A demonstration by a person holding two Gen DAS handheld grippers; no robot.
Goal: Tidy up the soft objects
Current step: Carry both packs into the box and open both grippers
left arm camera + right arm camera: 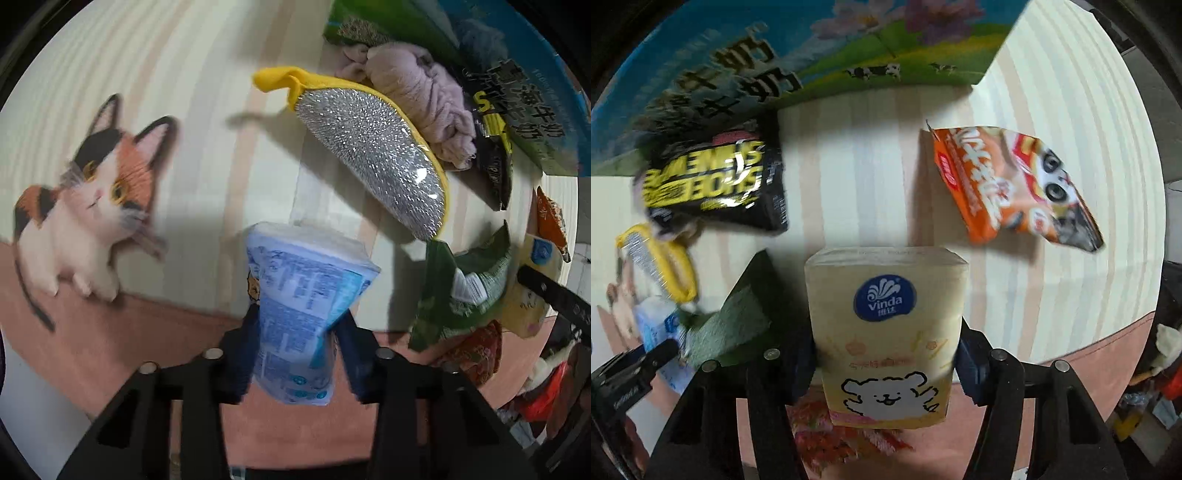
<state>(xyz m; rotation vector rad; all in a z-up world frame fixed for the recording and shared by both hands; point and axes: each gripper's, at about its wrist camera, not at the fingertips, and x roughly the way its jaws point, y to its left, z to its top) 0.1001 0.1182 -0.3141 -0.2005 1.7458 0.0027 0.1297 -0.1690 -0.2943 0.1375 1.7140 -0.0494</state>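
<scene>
My left gripper (295,328) is shut on a blue tissue pack (299,306) and holds it above the striped table. A calico cat plush (88,206) stands to its left. A yellow-rimmed silver scouring pad (373,151) and a pink cloth (421,96) lie ahead to the right. My right gripper (886,354) is shut on a yellow Vinda tissue pack (886,332). The left gripper's tip (646,362) and its blue pack (657,325) show at the lower left of the right wrist view.
A blue-green milk carton box (746,66) stands at the back. A black snack bag (720,181), an orange snack bag (1008,184) and a green bag (461,291) lie on the cream striped table (857,173). A floral item (476,350) lies by the pink table rim.
</scene>
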